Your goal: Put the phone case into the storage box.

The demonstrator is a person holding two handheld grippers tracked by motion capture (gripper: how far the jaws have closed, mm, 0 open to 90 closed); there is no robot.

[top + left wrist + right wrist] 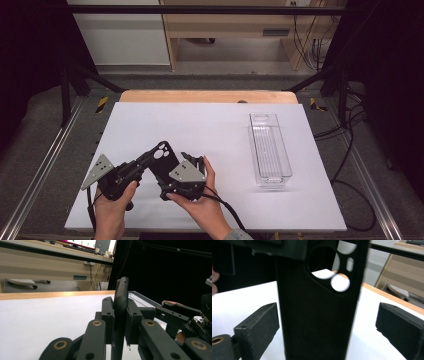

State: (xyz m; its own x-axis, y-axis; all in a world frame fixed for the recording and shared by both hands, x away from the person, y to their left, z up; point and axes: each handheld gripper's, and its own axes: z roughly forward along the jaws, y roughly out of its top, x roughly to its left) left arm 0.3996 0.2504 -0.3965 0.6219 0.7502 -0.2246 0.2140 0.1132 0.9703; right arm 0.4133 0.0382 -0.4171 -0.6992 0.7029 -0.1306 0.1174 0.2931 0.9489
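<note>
A black phone case (162, 159) with camera cut-outs is held up over the white table top (215, 125), near its front left. My left gripper (148, 163) is shut on the case's edge; in the left gripper view its jaws (120, 321) clamp the thin edge of the case (121, 296). My right gripper (173, 176) stands open at the lower part of the case. In the right gripper view the case (317, 315) rises between the two pads (258, 323), which stay apart from it on both sides.
A clear, ribbed plastic tray (270, 147) lies lengthwise at the table's right side. A wooden edge (207, 96) runs along the far side of the table. Metal rails and cables flank it.
</note>
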